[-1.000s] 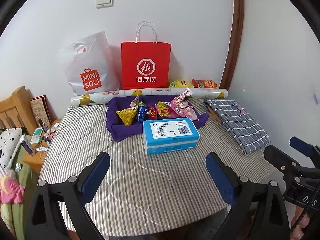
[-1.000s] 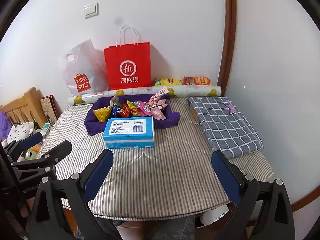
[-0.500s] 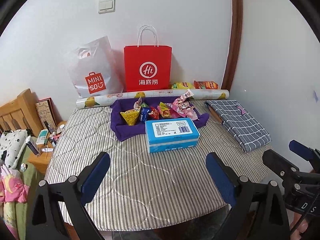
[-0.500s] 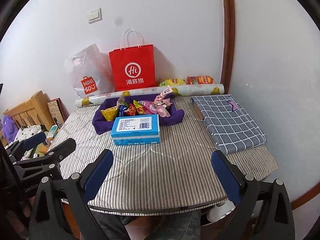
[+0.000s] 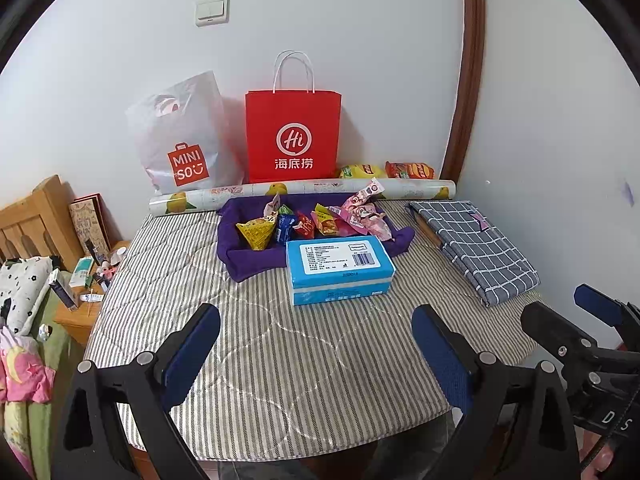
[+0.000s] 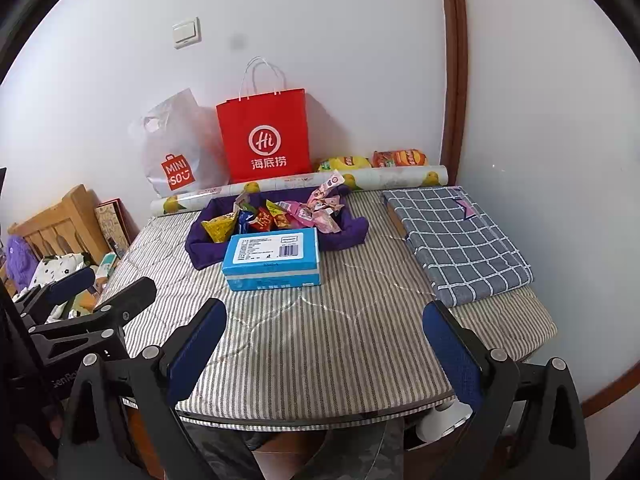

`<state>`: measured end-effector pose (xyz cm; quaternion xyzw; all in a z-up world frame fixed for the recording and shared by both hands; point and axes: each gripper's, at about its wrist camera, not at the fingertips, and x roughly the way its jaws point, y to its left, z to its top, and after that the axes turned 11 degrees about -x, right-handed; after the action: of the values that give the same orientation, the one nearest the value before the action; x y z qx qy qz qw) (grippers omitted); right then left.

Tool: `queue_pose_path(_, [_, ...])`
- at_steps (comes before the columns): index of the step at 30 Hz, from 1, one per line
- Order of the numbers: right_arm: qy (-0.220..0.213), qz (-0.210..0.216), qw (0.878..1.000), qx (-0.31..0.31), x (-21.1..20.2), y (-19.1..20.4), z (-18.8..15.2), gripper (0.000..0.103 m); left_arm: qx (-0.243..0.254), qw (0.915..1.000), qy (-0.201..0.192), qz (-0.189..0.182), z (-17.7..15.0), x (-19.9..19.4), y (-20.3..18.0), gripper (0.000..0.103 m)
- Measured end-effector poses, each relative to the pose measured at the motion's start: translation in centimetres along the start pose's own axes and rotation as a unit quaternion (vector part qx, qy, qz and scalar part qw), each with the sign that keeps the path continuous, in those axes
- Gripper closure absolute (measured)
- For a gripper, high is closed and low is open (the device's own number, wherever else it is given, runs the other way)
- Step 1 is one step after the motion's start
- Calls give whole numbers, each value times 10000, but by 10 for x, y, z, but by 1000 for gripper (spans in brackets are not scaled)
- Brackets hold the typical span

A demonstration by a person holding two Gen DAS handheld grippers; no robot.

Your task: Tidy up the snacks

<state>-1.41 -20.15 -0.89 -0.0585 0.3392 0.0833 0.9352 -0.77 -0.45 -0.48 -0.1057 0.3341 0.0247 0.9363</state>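
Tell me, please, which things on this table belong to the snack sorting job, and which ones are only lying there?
Belong to the job:
snack packets
purple cloth tray holding them
two chip bags by the wall
left gripper and right gripper, both open

Only lying about:
blue tissue pack
checked cloth
red paper bag
white Miniso bag
paper roll

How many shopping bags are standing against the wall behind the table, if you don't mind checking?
2. The white Miniso plastic bag stands on the left, and the red paper bag stands just to its right, both behind the patterned roll. None appears hidden.
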Motion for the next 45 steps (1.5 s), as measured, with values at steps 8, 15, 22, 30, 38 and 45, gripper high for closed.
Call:
queue_pose_path(8, [18, 5, 10000, 26, 1, 0, 1, 5, 15, 10000, -1, -35, 1, -1, 0, 6])
queue_pose_path(15, [9, -10, 10000, 18, -1, 0, 1, 5, 2, 10000, -6, -33, 1, -2, 1, 6])
queue_pose_path(22, [-4, -21, 10000, 10, -2, 1, 1, 5, -13, 10000, -5, -42, 0, -2, 2, 6])
queue_pose_path(30, [5, 12, 10000, 13, -1, 0, 1, 5, 5, 10000, 6, -75, -1, -1, 0, 6])
queue_pose_path(38, [7, -5, 10000, 13, -1, -2, 0, 5, 2, 10000, -8, -70, -1, -1, 0, 6])
queue_pose_path(45, [14, -19, 10000, 10, 0, -1, -1, 5, -3, 10000, 6, -64, 0, -2, 0, 6])
